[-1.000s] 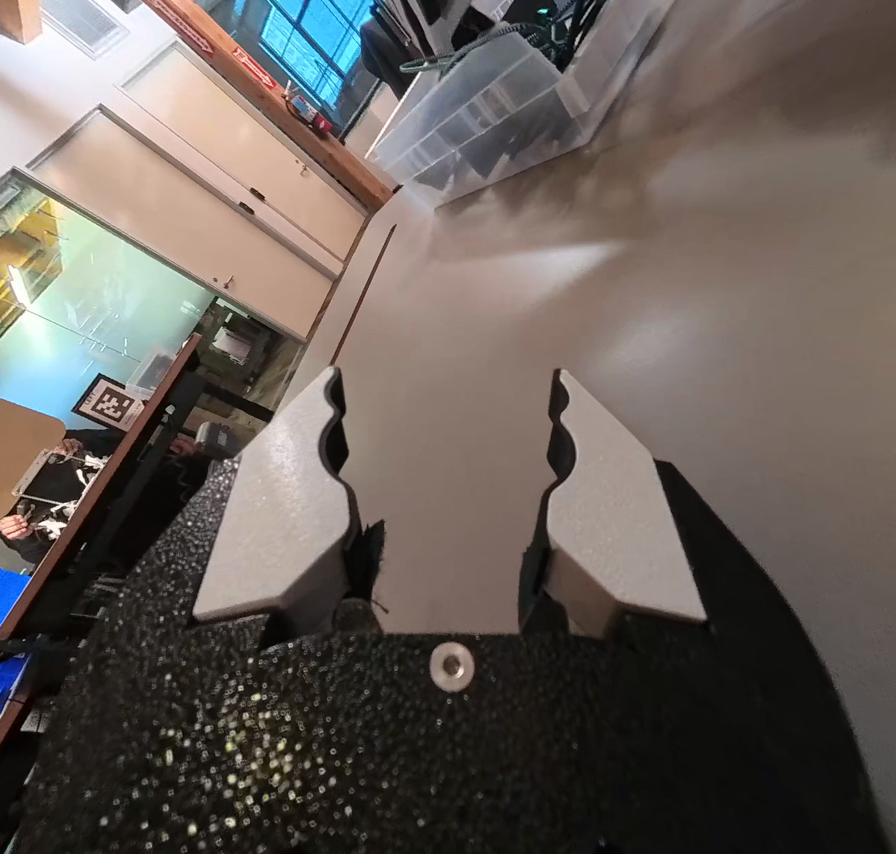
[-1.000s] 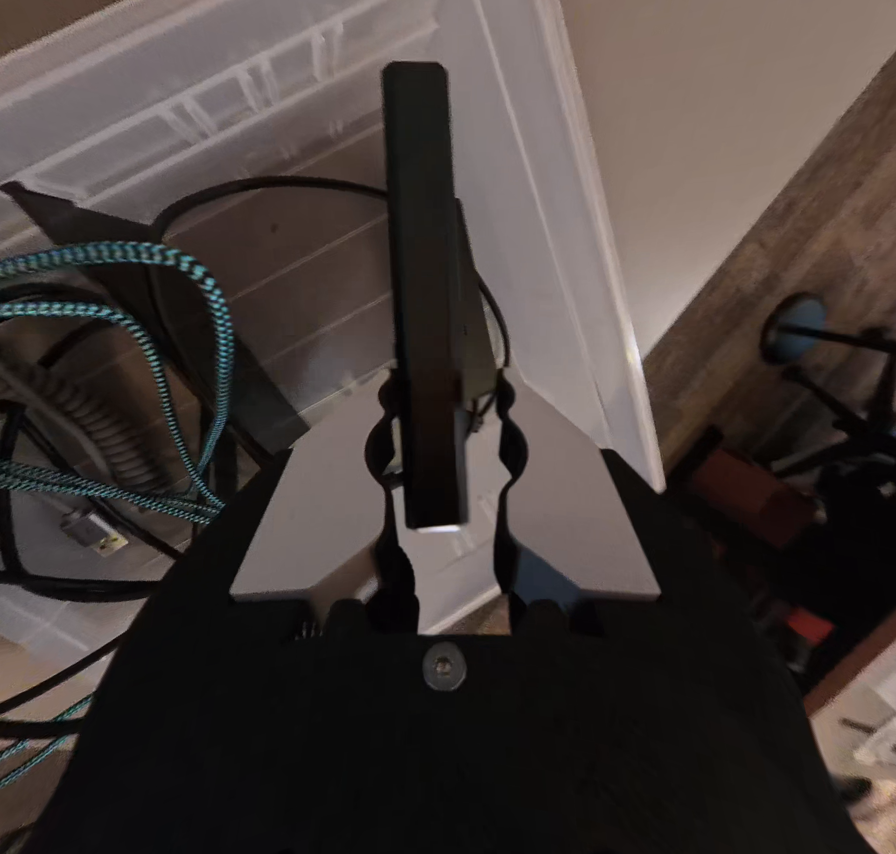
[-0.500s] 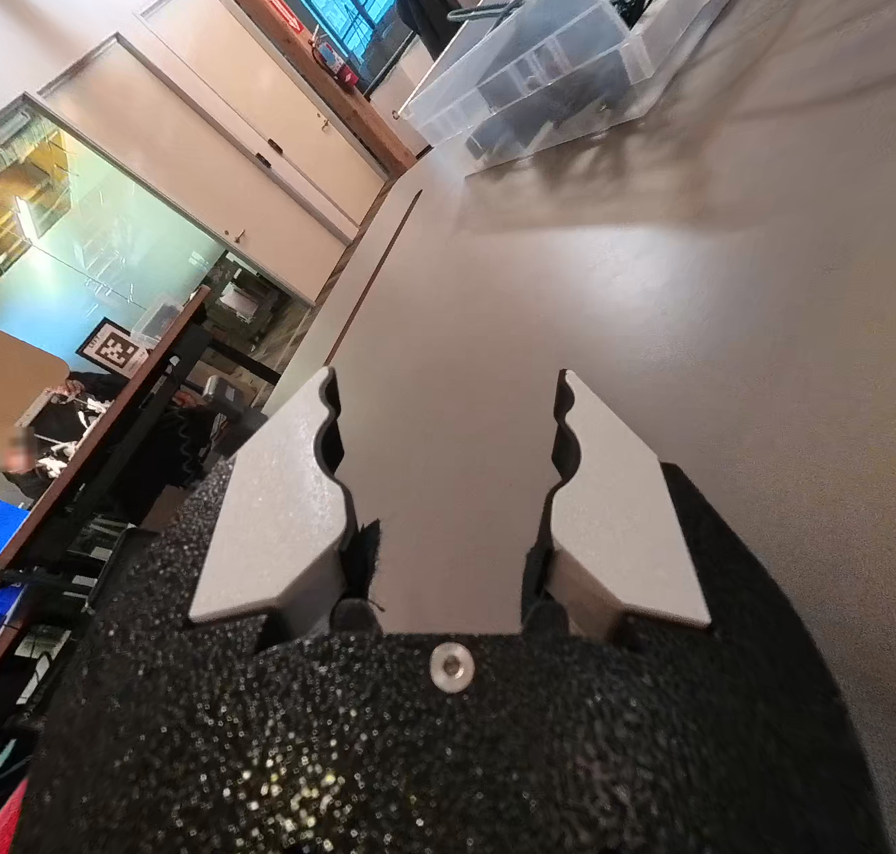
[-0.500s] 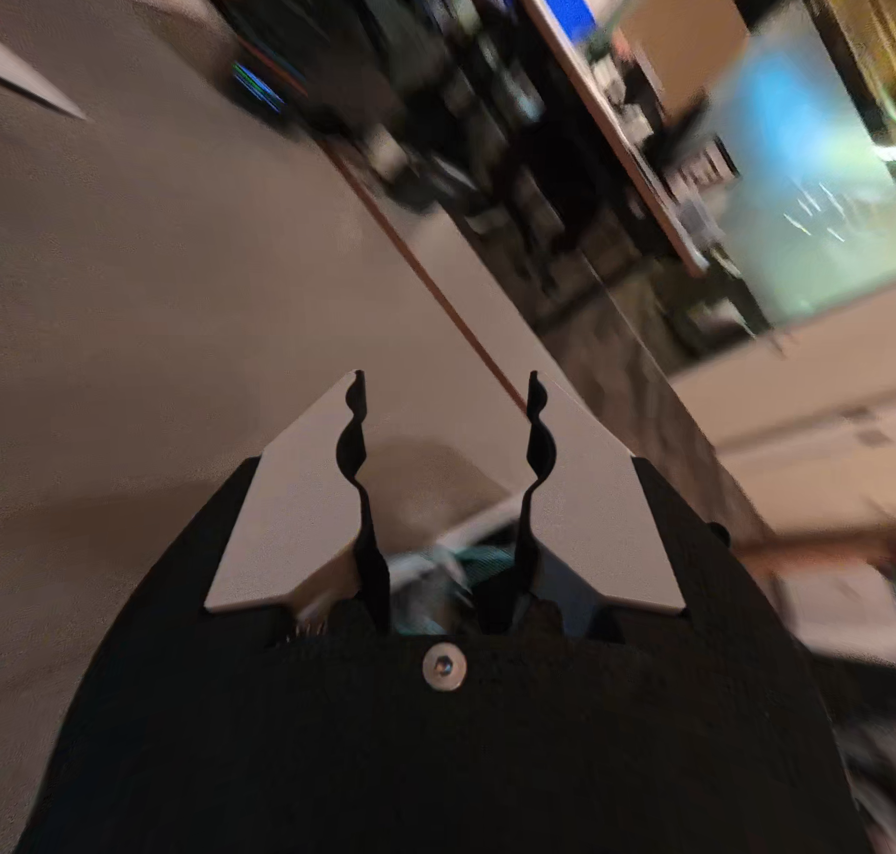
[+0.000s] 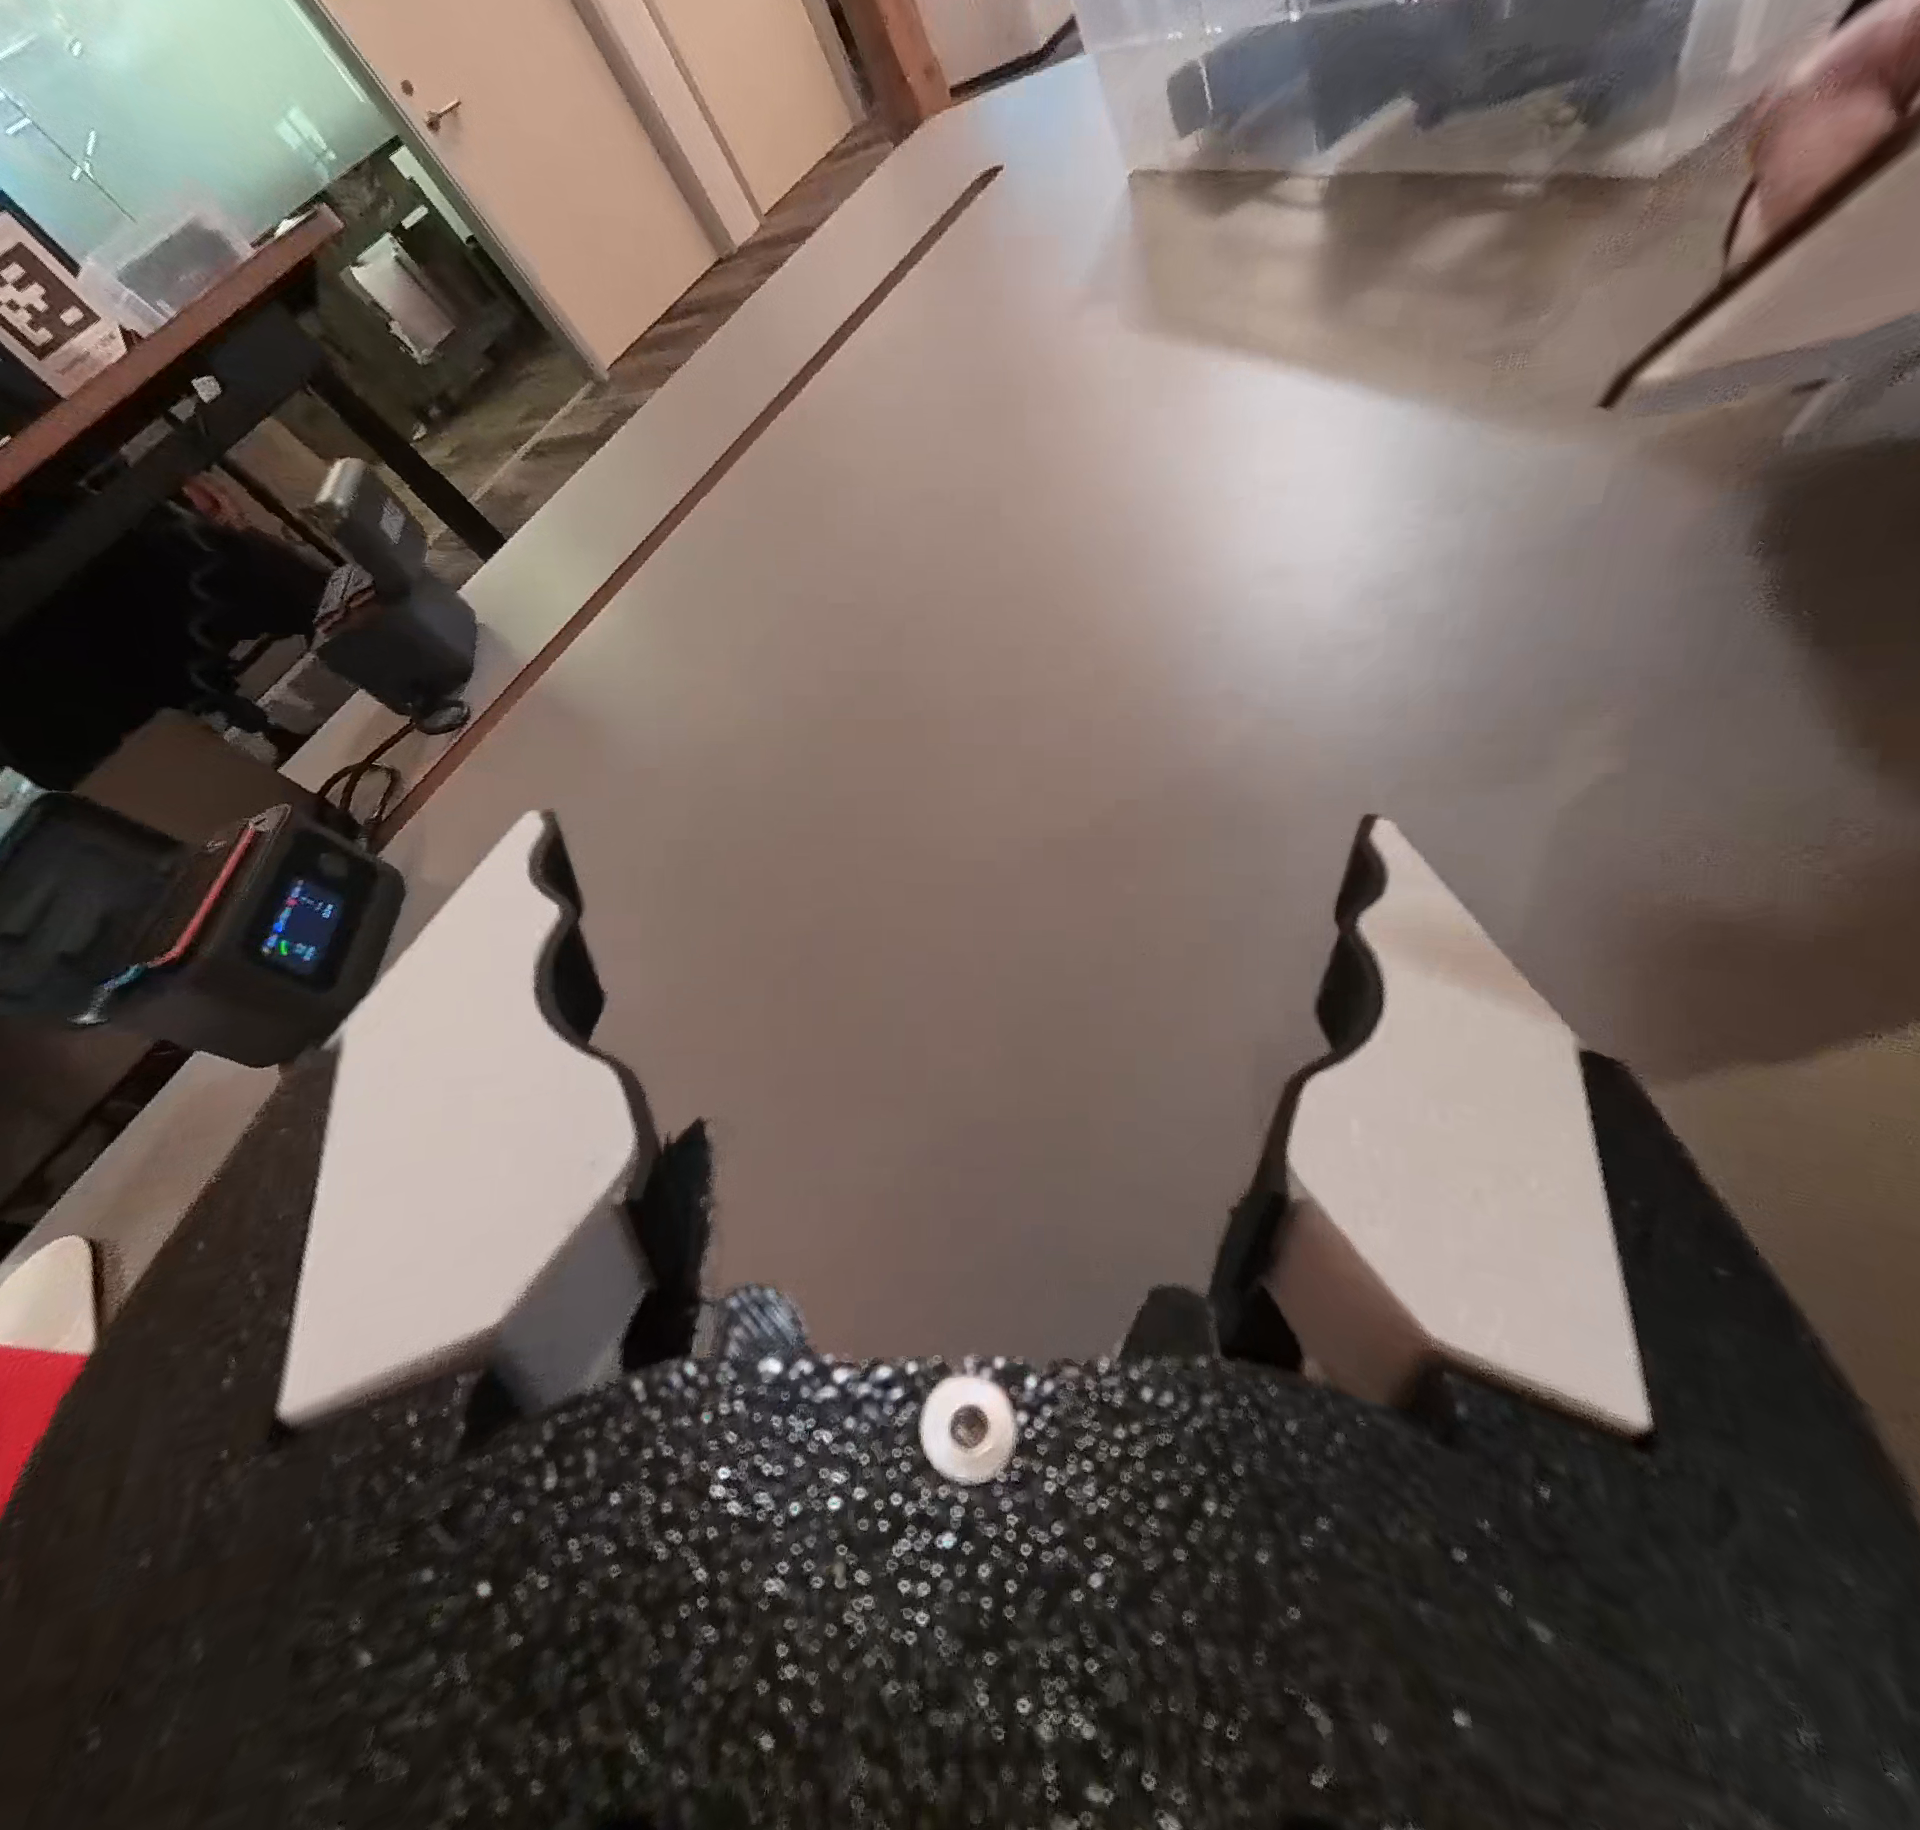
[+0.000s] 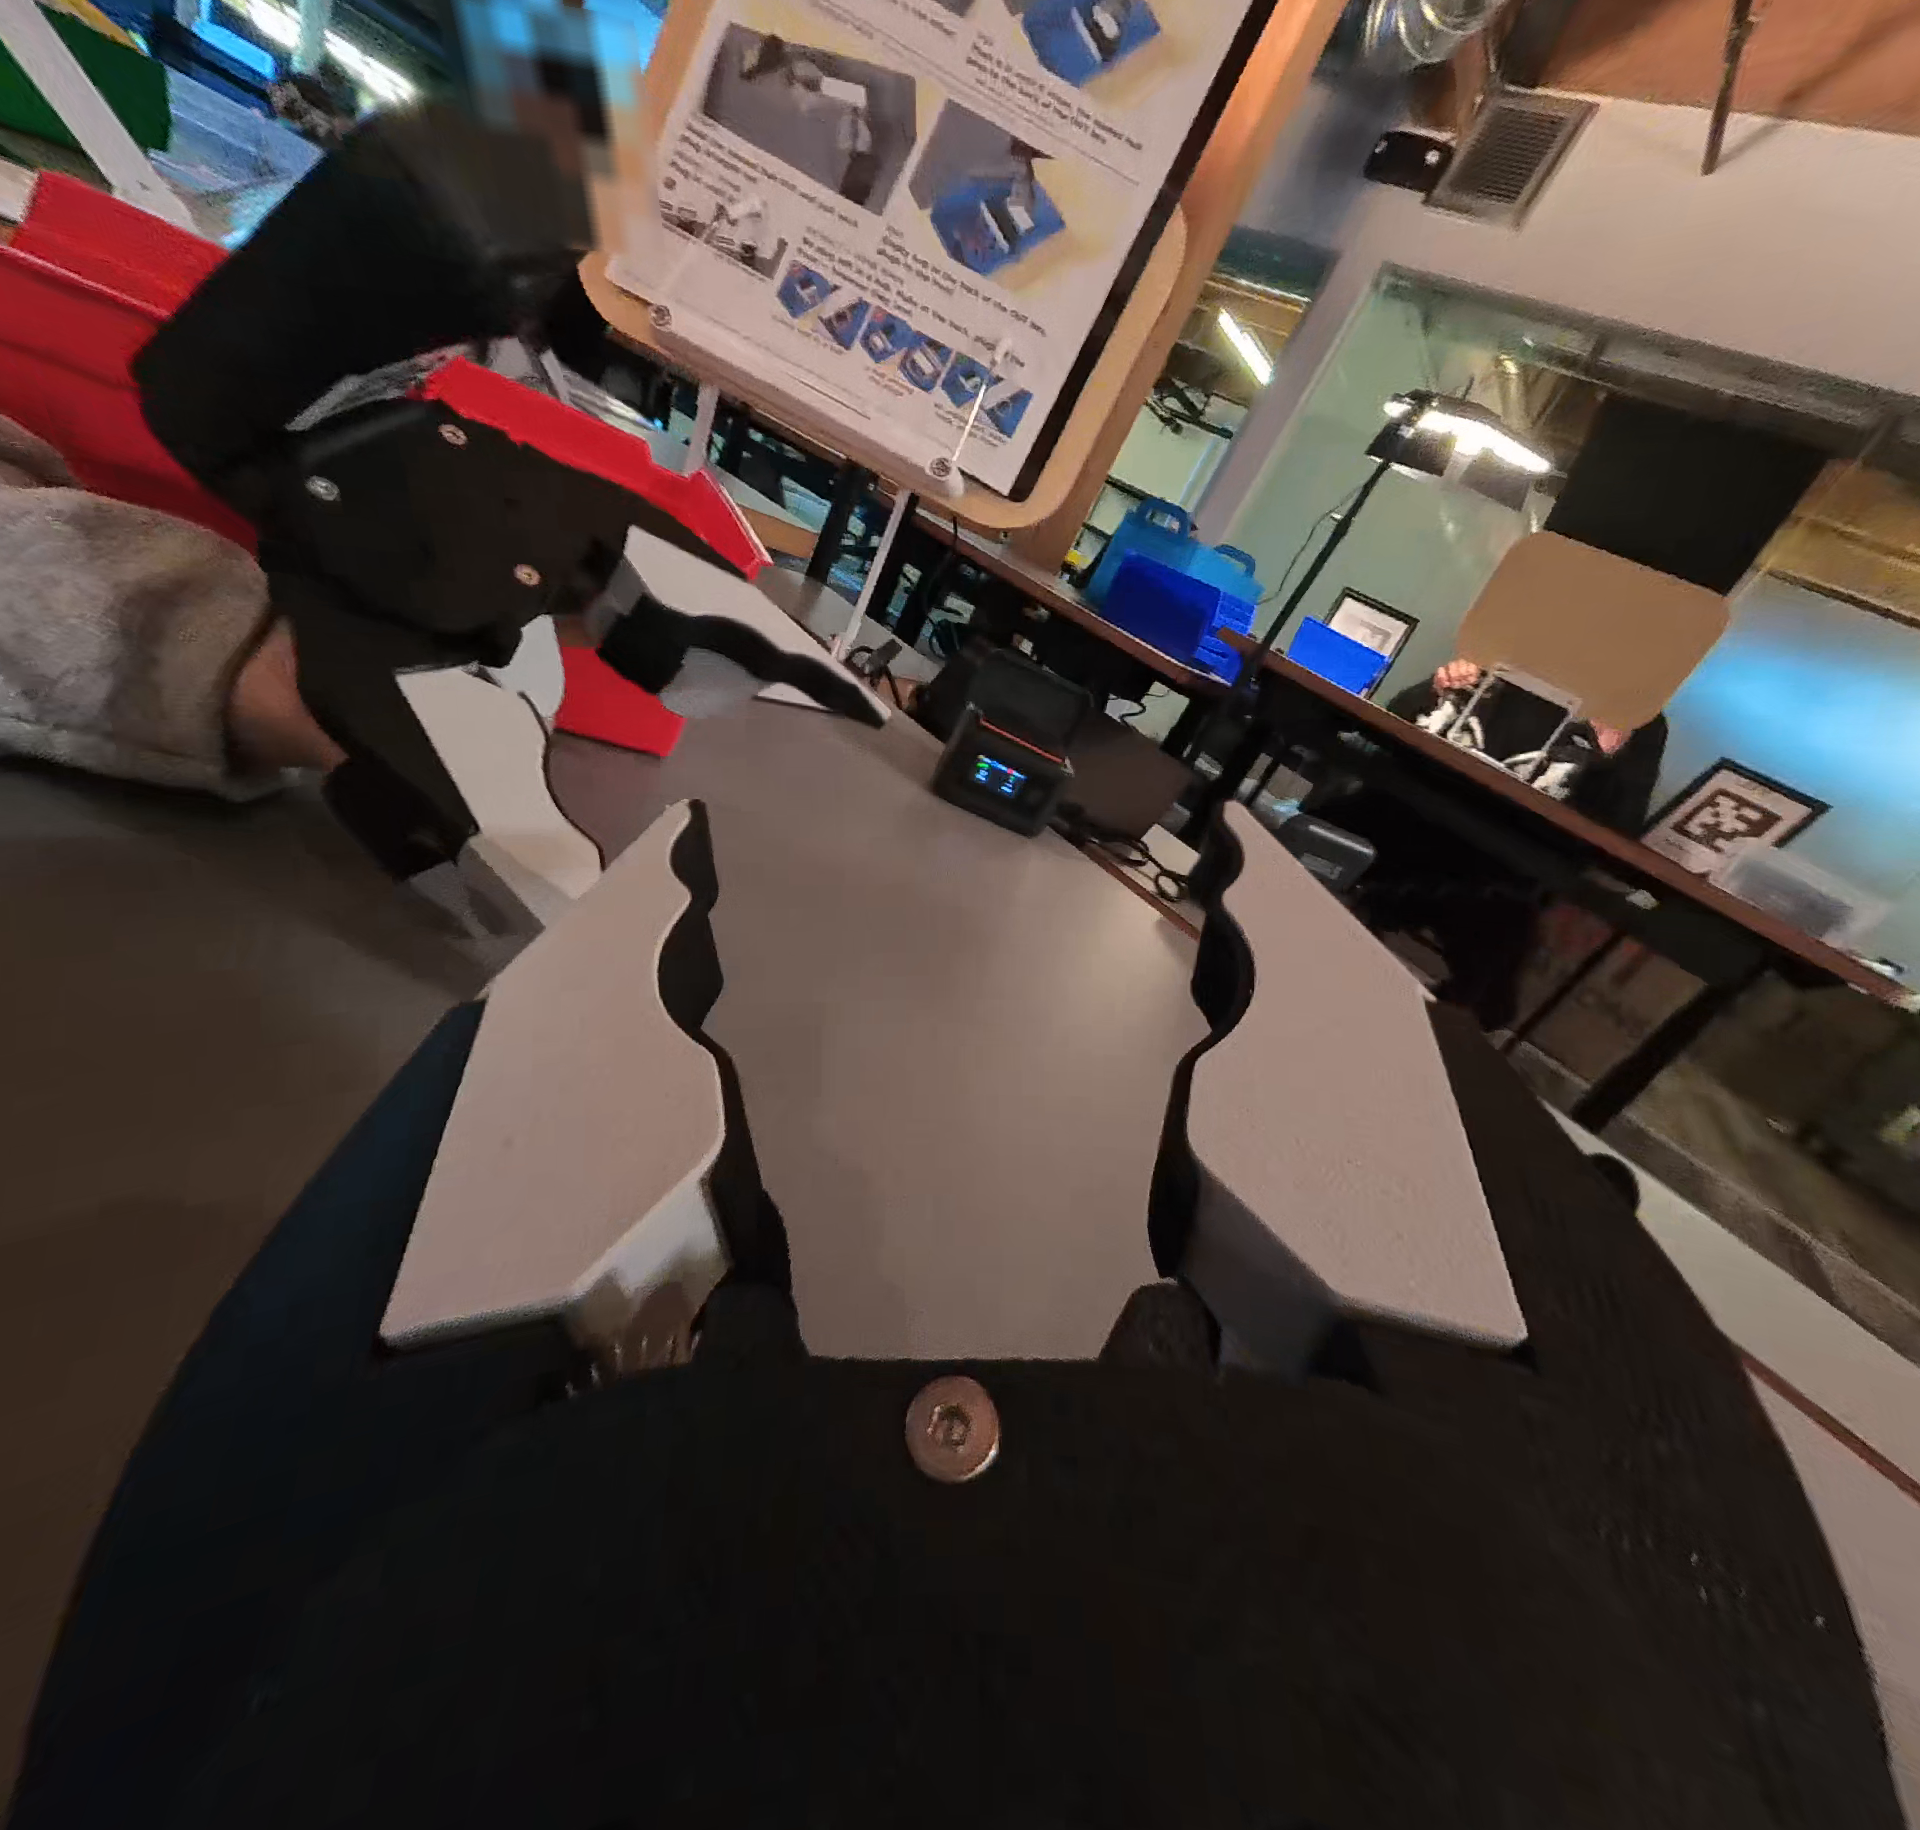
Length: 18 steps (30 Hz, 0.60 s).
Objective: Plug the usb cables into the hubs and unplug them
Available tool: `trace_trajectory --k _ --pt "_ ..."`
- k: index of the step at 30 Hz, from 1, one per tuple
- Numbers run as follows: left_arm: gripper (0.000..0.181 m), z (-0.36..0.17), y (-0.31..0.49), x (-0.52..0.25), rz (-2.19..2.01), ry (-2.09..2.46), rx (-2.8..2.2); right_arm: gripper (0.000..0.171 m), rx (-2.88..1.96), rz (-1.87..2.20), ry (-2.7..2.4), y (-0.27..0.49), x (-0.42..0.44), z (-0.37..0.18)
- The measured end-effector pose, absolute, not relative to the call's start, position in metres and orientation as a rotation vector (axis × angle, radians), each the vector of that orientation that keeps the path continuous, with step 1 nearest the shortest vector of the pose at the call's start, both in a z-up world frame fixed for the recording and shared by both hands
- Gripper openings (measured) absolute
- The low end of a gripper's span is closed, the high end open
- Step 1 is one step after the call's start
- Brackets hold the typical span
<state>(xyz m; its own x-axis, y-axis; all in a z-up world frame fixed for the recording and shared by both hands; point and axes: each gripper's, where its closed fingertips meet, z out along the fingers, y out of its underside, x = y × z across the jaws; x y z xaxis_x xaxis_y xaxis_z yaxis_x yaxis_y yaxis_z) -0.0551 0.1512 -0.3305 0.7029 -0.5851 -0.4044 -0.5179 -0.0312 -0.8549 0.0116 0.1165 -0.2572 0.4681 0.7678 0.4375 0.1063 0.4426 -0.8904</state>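
Grey table (image 5: 1039,554) runs far ahead; small dark device (image 6: 1003,757) with a lit screen sits near its far edge in the right wrist view, cables trailing beside it. Behind it a poster board (image 6: 914,170) stands on thin legs, red bin (image 6: 613,492) to its left. Far right: blue boxes (image 6: 1179,580) on a second table, a black-and-white marker card (image 6: 1730,819).
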Motion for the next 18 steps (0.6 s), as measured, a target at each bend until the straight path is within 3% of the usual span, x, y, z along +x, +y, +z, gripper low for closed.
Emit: trace_trajectory --k 5,8,13,15,18 --pt "0.149 -0.326 0.150 -0.054 -0.110 0.891 -1.653 0.123 -0.964 0.532 -0.788 0.131 0.029 -0.225" --pt "0.150 -0.324 0.147 -0.049 -0.102 0.914 -1.627 0.130 -0.986 0.551 -0.750 0.135 0.035 -0.225" --pt "0.151 -0.310 0.139 -0.046 -0.015 0.884 -1.588 0.131 -0.960 0.575 -0.746 0.126 0.038 -0.220" --pt "0.143 -0.311 0.131 -0.048 0.043 0.826 -1.657 0.130 -0.953 0.562 -0.757 0.123 0.039 -0.220" --pt "0.139 -0.315 0.102 -0.044 0.055 0.755 -1.758 0.118 -0.930 0.541 -0.754 0.121 0.043 -0.216"
